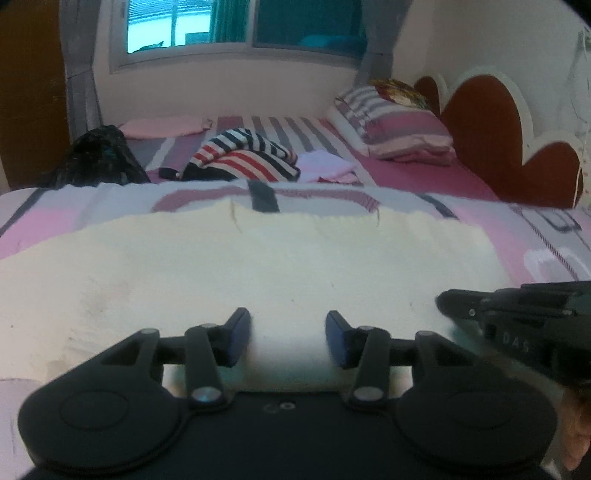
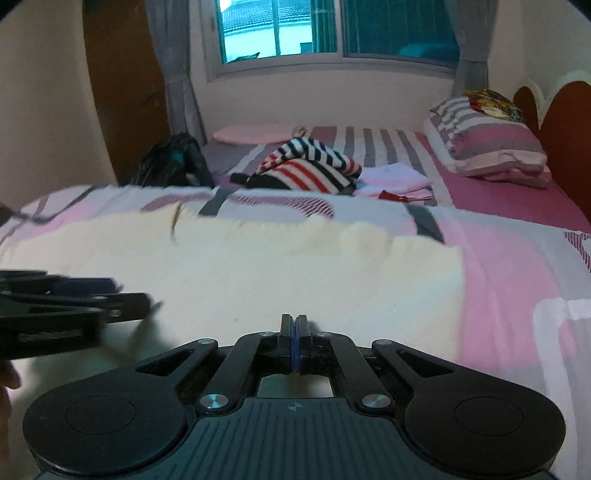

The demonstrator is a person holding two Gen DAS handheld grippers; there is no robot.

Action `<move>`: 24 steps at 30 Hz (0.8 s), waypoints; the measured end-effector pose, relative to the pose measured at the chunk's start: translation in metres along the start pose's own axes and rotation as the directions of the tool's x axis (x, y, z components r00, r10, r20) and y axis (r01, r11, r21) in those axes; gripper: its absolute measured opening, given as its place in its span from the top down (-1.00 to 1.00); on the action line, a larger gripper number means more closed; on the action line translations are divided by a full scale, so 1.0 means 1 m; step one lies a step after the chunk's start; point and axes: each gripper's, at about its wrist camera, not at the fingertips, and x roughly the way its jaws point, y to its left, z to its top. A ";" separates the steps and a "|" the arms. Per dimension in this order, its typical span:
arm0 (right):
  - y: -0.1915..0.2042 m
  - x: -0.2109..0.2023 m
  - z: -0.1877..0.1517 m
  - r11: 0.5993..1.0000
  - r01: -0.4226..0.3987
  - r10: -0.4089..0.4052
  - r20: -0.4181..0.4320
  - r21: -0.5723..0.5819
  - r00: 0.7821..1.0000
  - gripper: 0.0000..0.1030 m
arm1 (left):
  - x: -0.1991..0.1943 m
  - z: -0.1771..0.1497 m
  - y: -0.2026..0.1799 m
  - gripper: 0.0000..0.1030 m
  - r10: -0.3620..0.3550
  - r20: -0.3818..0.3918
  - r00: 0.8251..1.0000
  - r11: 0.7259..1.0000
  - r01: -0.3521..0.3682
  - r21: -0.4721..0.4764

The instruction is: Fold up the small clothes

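A cream cloth (image 1: 258, 266) lies spread flat on the near part of the bed (image 1: 498, 236), on top of a pink, white and grey patterned cover. Its far edge is uneven and slightly blurred in both views.

The left gripper (image 1: 288, 336) sits low over the near edge of the cream cloth with its jaws apart; the blue pads (image 1: 238, 338) show a clear gap between them, and cloth is visible through that gap. Whether the fingers touch the cloth cannot be told. The right gripper (image 2: 294, 339) is also at the near edge of the cream cloth, to the right of the left one, and its jaws are pressed together; whether any fabric is caught between them cannot be told. Each gripper shows at the side of the other's view, dark and blurred.

Beyond the cream cloth, further up the bed, a striped garment (image 1: 243, 155) in red, white and dark bands lies in a heap. Just right of it is a small stack of pale pink clothes (image 2: 397, 179). Left of the striped garment sits a dark bag (image 1: 99, 158). A striped pillow (image 1: 399, 129) rests at the right side of the bed against a red headboard (image 1: 484, 122). A window (image 2: 332, 29) with grey curtains is on the wall behind the bed.
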 end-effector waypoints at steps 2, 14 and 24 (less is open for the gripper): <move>0.003 0.001 -0.005 1.000 -0.001 0.001 -0.006 0.005 1.000 1.00 | 0.001 -0.004 0.001 0.12 0.005 -0.003 1.000 1.000 -0.005 0.007; -0.030 -0.030 -0.025 0.996 0.083 -0.083 -0.016 0.022 0.996 1.00 | -0.015 -0.017 0.030 0.07 0.045 0.002 0.999 0.999 -0.045 -0.011; -0.062 -0.046 -0.018 0.992 0.070 -0.074 0.033 0.102 0.997 1.00 | -0.019 0.001 0.034 0.01 0.109 0.055 0.993 0.994 -0.108 -0.012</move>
